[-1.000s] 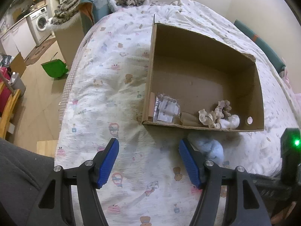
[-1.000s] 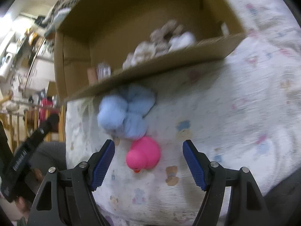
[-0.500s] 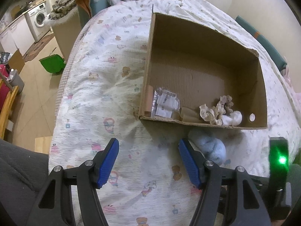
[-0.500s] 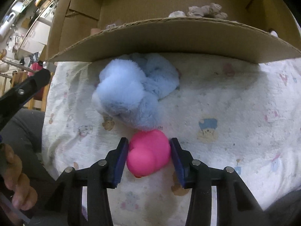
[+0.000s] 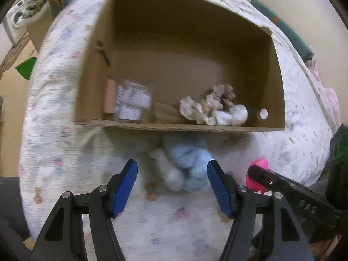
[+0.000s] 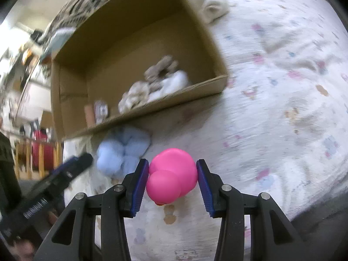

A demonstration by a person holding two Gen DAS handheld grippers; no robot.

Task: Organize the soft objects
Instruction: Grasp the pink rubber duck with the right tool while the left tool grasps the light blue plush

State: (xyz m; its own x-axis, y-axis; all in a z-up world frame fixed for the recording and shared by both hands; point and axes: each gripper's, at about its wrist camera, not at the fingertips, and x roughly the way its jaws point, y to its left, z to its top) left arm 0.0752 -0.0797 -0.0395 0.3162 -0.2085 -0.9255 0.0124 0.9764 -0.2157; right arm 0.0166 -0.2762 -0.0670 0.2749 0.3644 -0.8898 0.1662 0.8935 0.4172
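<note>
My right gripper (image 6: 173, 181) is shut on a pink rubber duck (image 6: 171, 175), its blue pads pressing both sides, lifted just above the bed. A light blue plush toy (image 6: 122, 150) lies on the quilt against the front wall of an open cardboard box (image 6: 71, 100). In the left wrist view my left gripper (image 5: 171, 187) stands open right over that blue plush toy (image 5: 187, 165), fingers on either side and not touching it. The cardboard box (image 5: 178, 127) holds beige and white soft toys (image 5: 213, 108). The pink duck (image 5: 258, 166) shows at the right behind the other gripper's finger.
A patterned white quilt (image 6: 282, 108) covers the bed. Inside the box also lie a plastic packet (image 5: 131, 101) and a brown roll (image 5: 109, 97). A beige cloth (image 6: 214, 6) sits behind the box. The floor with a green bin (image 5: 26, 67) lies left.
My right gripper closed on the pink duck and lifted it off the quilt. My left gripper moved forward and down until the blue plush sat between its open fingers.
</note>
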